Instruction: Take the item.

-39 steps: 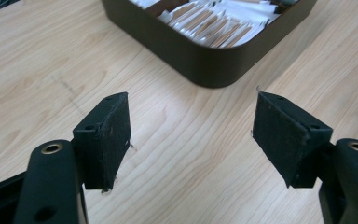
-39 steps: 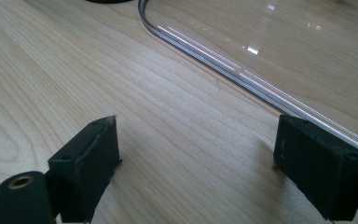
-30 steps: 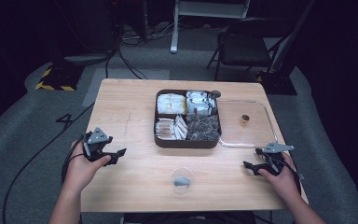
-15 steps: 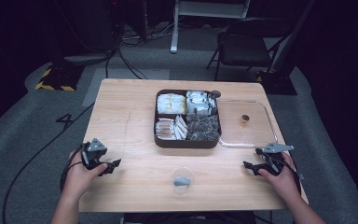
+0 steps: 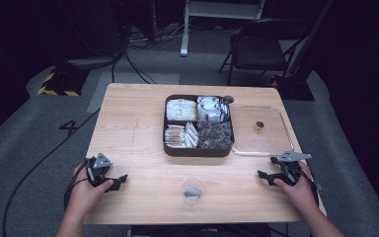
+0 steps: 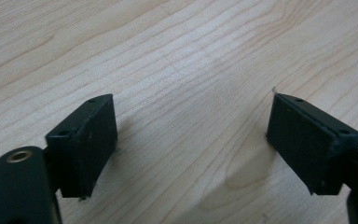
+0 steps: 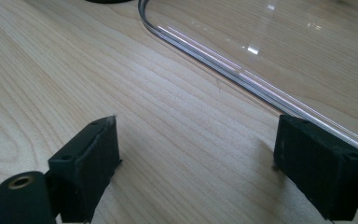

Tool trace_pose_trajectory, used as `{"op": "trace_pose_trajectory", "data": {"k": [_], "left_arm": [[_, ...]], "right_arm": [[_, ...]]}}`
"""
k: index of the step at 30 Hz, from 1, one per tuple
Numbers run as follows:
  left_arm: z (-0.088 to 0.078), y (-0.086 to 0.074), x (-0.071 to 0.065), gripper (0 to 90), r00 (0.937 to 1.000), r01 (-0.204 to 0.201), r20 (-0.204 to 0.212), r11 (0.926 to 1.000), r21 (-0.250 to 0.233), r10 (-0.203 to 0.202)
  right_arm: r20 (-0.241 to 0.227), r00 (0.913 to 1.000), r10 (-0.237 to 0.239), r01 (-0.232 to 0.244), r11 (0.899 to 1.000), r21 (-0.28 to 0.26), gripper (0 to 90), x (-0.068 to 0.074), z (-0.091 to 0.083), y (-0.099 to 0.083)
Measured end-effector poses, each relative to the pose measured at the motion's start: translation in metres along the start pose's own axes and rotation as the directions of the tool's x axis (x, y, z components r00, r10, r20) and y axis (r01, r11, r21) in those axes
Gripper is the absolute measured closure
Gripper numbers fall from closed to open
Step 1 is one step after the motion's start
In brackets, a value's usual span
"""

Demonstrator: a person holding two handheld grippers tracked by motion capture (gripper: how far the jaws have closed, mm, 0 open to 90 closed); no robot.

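At the lower left, the left gripper point(image 5: 120, 178) is widening its empty jaws over the table point(image 5: 138, 128), while the right gripper point(image 5: 262, 175), lower right, is gaping empty beside the clear lid point(image 7: 242, 70).

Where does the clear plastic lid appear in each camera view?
High view: the clear lid lies flat on the table, right of centre, beside the brown compartment box.
Left gripper view: table wood grain ahead.
Right gripper view: the lid is at the upper right, its curved rim running diagonally towards the right edge.
Shared landmark: the table's pale wood grain.
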State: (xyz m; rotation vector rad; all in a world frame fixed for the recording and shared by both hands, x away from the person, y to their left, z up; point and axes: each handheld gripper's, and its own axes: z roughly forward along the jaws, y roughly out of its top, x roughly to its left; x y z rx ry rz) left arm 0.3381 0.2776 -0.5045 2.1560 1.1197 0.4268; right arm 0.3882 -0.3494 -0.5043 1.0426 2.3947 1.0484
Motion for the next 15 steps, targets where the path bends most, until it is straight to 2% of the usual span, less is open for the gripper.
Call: {"op": "trace_pose_trajectory", "data": {"k": [5, 10, 15], "left_arm": [[0.0017, 0.0009, -0.0039, 11.7, 0.9996, 0.022, -0.018, 0.9998, 0.003, -0.022], [0.0060, 0.0043, -0.0086, 3.7, 0.9988, 0.038, -0.032, 0.9991, 0.019, -0.038], [0.0061, 0.0044, -0.0090, 3.2, 0.9986, 0.042, -0.034, 0.9990, 0.018, -0.041]], "right_arm": [[0.000, 1.0000, 0.000, 0.000, 1.000, 0.000, 14.1, 0.0000, 0.0000, 0.0000], [0.000, 1.0000, 0.000, 0.000, 1.000, 0.000, 14.1, 0.0000, 0.0000, 0.0000], [0.000, 1.0000, 0.000, 0.000, 1.000, 0.000, 14.0, 0.0000, 0.0000, 0.0000]]}}
